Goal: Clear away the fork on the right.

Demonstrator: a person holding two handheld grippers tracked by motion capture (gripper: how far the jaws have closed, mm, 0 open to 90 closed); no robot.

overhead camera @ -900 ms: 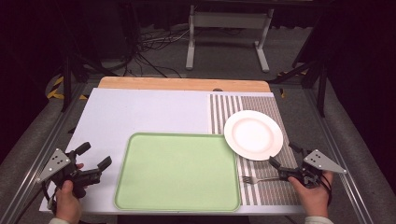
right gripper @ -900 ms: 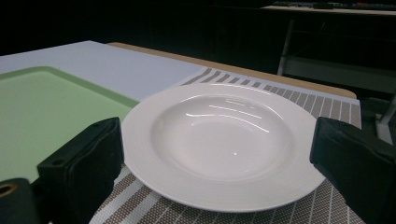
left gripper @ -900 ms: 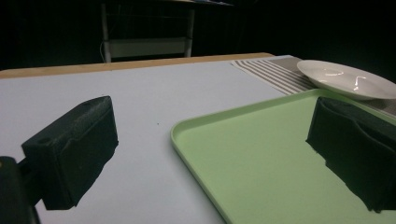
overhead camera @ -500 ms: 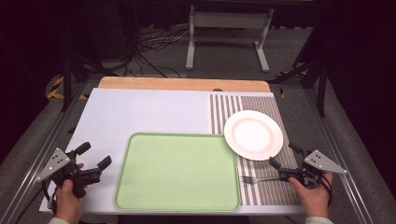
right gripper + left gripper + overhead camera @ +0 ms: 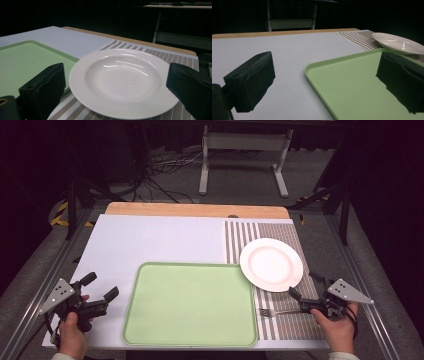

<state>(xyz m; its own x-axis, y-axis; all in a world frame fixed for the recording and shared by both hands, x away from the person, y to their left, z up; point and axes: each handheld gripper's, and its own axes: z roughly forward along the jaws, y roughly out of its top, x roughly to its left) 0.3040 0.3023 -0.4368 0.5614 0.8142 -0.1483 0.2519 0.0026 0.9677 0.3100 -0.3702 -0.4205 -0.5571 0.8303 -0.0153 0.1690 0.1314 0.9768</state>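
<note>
Plate point(image 5: 122, 82) sits just ahead of my right gripper point(image 5: 306, 286), jaws wide, nothing between them. My left gripper point(image 5: 99, 286) gapes too, beside the green tray point(image 5: 190, 305).

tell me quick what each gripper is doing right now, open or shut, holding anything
Left gripper: open, holding nothing, beside the green tray.
Right gripper: open, holding nothing, facing the white plate.

One white plate point(image 5: 271, 264), one green tray point(image 5: 190, 304), one fork point(image 5: 278, 311), one striped placemat point(image 5: 280, 231).
</note>
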